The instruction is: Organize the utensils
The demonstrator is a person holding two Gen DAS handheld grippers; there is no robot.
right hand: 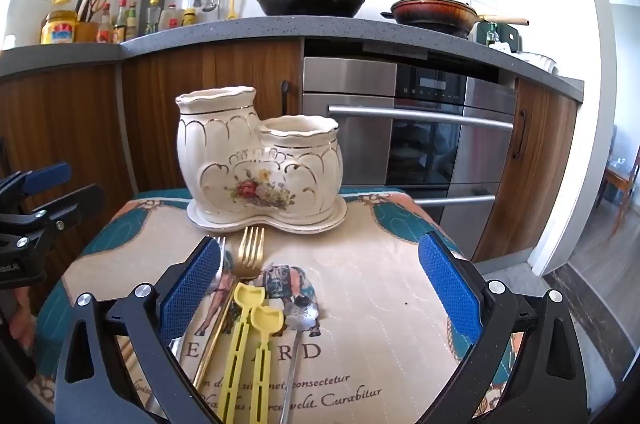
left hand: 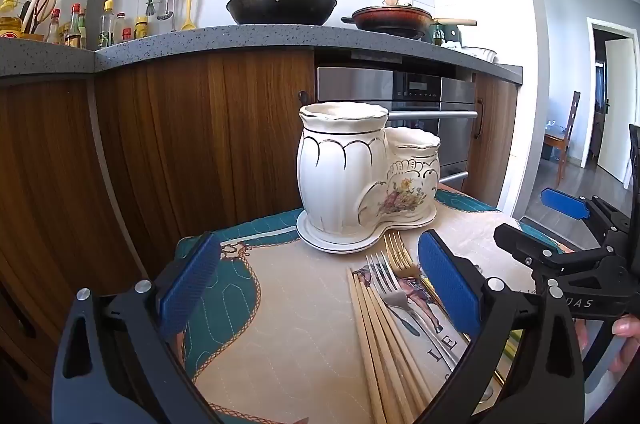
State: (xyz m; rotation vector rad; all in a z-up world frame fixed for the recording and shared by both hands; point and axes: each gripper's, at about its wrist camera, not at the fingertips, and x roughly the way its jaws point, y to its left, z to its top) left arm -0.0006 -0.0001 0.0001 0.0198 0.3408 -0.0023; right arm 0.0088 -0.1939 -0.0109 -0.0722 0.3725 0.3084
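A cream ceramic two-pot utensil holder (left hand: 356, 176) (right hand: 256, 160) with a flower print stands at the far side of a small table, both pots empty. In front of it lie wooden chopsticks (left hand: 380, 340), a silver fork (left hand: 386, 284) (right hand: 218, 276), a gold fork (left hand: 400, 252) (right hand: 248, 256), two yellow plastic utensils (right hand: 252, 336) and a silver spoon (right hand: 298, 320). My left gripper (left hand: 320, 284) is open above the mat, left of the chopsticks. My right gripper (right hand: 320, 284) is open and empty above the utensils; it also shows in the left wrist view (left hand: 532, 224).
The table has a quilted teal and beige mat (right hand: 380, 304) with printed text. Behind it are wooden cabinets (left hand: 200, 128), a steel oven (right hand: 420, 128) and a grey counter with a black wok (left hand: 282, 6), a red pan (right hand: 432, 12) and bottles.
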